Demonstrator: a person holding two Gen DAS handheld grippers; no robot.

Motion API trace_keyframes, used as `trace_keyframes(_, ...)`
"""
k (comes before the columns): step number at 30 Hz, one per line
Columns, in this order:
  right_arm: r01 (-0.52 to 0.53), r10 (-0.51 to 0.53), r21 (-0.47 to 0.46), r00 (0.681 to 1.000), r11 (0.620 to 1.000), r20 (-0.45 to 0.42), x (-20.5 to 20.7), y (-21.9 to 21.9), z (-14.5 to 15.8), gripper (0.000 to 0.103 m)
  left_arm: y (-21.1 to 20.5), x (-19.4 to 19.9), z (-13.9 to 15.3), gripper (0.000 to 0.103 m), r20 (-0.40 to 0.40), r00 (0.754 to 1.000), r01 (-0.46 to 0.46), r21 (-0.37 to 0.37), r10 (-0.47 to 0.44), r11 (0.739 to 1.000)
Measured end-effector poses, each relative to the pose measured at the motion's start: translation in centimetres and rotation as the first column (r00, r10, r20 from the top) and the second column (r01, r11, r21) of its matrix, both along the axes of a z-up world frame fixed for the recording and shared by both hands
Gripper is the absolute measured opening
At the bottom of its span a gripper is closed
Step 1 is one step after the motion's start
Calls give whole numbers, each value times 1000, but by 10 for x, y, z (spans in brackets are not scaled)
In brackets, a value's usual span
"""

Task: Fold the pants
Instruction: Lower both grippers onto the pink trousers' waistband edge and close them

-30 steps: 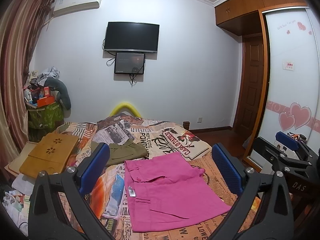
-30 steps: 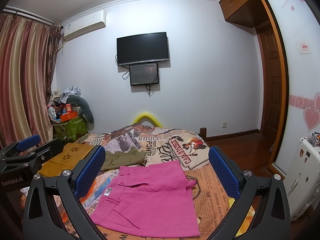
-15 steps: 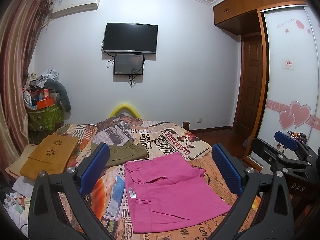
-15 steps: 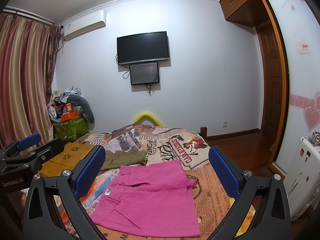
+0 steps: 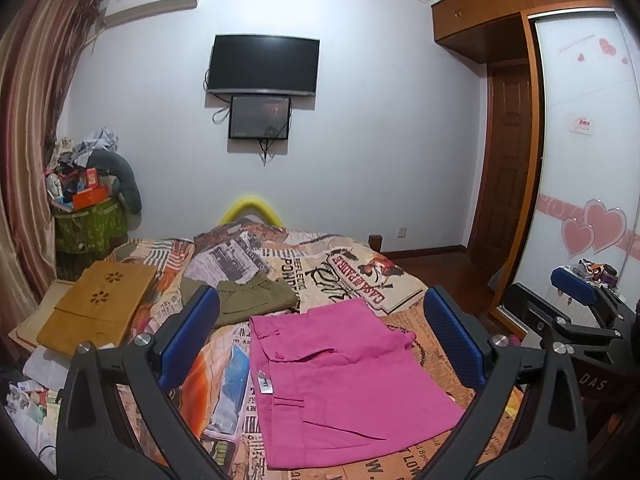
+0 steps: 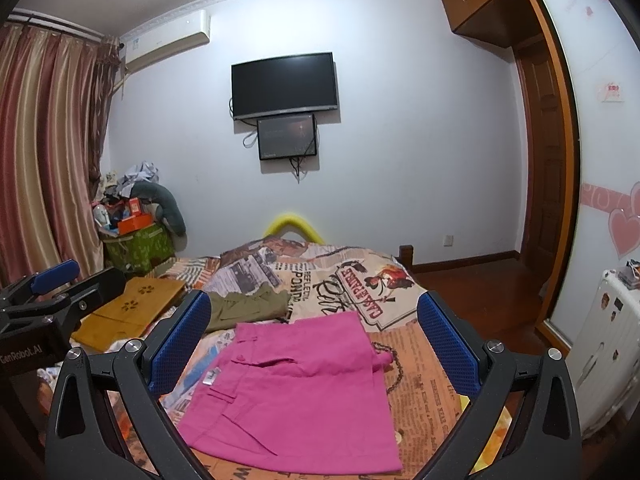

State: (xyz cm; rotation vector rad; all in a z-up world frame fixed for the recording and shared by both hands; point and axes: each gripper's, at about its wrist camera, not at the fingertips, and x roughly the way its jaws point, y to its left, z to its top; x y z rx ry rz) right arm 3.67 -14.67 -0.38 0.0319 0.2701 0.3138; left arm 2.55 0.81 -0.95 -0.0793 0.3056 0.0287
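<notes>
Pink cotton, bright against the newsprint pattern, marks the task's object: the pink cotton pants (image 5: 344,384) lie flat on the printed newspaper-pattern bedspread (image 5: 344,268), near the foot of the bed and between the two cameras' lines of sight. They form a compact block, waistband and white label toward the left, with one layer lying over another and a small fold of cloth poking out at the right edge. From this shape they seem folded at least once already, though the fisheye view makes it hard to tell how many layers there are or whether the legs are doubled under.

The left gripper (image 5: 320,340) hangs above the pants with its blue-padded fingers (image 5: 188,336) spread wide and nothing between them. The right gripper (image 6: 314,340) is the same, fingers well apart, clear of the cloth and holding nothing.

Beyond the pink pair lies a folded olive-green garment (image 5: 252,296), just beside their far edge, and a flat tan wooden board with flower cut-outs (image 5: 96,304) sits at the bed's left side.

By this reading the fold is mostly or wholly done; what may be left is a last halving, tucking in the stray right-hand flap, or setting the bundle aside with the olive one.
</notes>
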Motion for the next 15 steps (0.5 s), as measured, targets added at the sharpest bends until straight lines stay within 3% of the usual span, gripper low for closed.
trace_keyframes(10, 27, -34, -66, 992, 997, -118, 49, 0, -38, 103, 9, 64, -37, 103, -136, 990, -22, 14, 24, 1000)
trace_keyframes(15, 32, -50, -89, 978, 995, -204, 79, -6, -60, 103, 19, 104, -67, 103, -225, 974, -35, -19, 30, 999)
